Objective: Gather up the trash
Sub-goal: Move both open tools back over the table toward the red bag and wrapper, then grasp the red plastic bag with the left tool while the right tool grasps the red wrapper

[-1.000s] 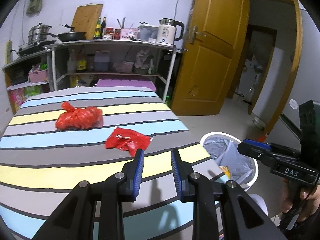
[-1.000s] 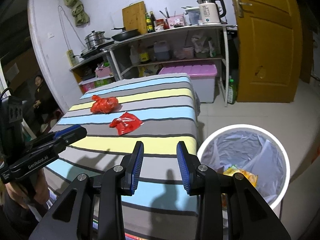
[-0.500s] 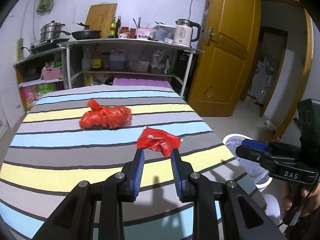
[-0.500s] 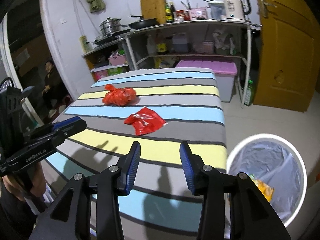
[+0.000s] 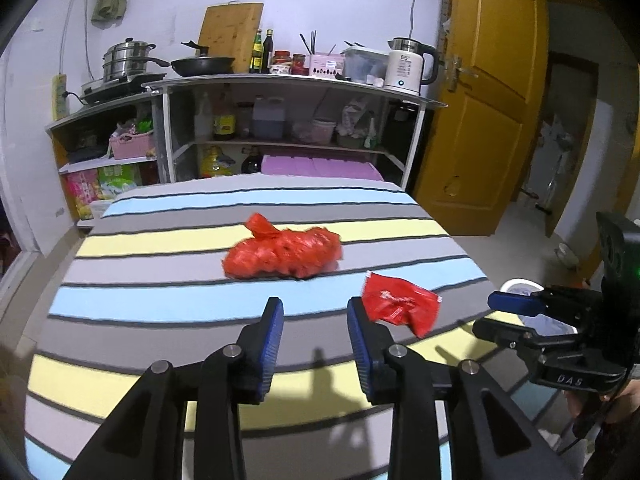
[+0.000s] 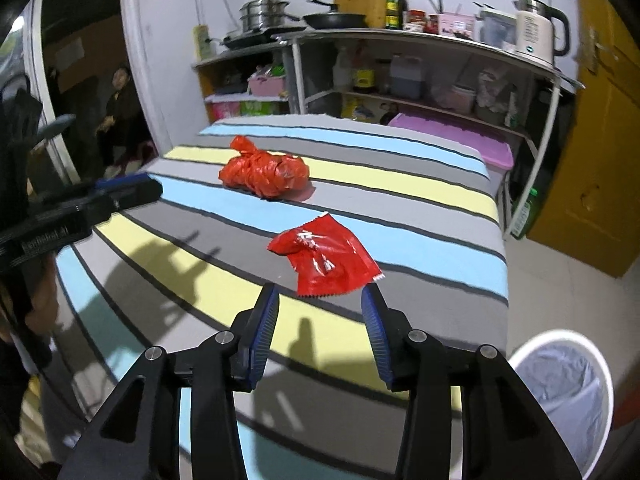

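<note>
Flat red wrapper (image 6: 325, 261) lies on the striped tablecloth (image 6: 420, 236) near the table's edge, and a knotted red bag (image 6: 265, 173) sits further in, well apart from it. Right gripper (image 6: 320, 320) hovers just short of the wrapper, jaws opening, nothing between them. Left gripper (image 5: 315, 334) points toward the bag, jaws opening too, empty, with the wrapper just beside its right finger. White bin (image 6: 560, 392) stands on the floor by the table corner.
</note>
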Available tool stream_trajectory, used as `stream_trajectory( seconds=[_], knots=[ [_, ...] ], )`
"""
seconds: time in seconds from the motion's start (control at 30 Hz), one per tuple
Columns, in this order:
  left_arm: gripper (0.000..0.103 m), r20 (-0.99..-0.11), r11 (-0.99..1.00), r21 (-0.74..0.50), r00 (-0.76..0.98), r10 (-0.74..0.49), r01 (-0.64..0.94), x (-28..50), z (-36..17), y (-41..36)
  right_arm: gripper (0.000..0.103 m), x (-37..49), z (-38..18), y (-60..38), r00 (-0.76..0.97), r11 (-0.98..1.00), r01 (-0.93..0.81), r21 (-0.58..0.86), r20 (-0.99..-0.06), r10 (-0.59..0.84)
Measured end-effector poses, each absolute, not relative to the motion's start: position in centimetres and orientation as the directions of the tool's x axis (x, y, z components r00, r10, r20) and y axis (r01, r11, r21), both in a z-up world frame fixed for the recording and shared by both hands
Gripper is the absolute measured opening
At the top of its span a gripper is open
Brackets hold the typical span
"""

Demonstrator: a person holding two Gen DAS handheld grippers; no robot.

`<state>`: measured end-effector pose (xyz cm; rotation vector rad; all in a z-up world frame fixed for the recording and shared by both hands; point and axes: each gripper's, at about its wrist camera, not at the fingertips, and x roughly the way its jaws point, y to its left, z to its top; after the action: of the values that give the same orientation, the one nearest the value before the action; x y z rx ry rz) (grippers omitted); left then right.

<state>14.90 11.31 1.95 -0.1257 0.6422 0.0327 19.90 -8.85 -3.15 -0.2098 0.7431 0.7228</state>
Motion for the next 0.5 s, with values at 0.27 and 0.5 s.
stream_trajectory(
  seconds=[0.27, 0.5],
  knots=[
    [0.039, -0.609, 0.995, -0.090, 0.793, -0.018, -0.046, 17.7, 2.0, 13.7, 0.045, 22.3, -4.7, -5.9, 0.485, 0.704, -0.710, 0.004, -0.722, 0.494],
    [0.049, -0.616, 0.996, -0.091, 0.787, -0.046, -0.013, 20.6, 1.5, 15.6, 0.045, 24.1, -6.2, -3.9, 0.458, 0.677, -0.735, -0.027, -0.756, 0.467]
  ],
)
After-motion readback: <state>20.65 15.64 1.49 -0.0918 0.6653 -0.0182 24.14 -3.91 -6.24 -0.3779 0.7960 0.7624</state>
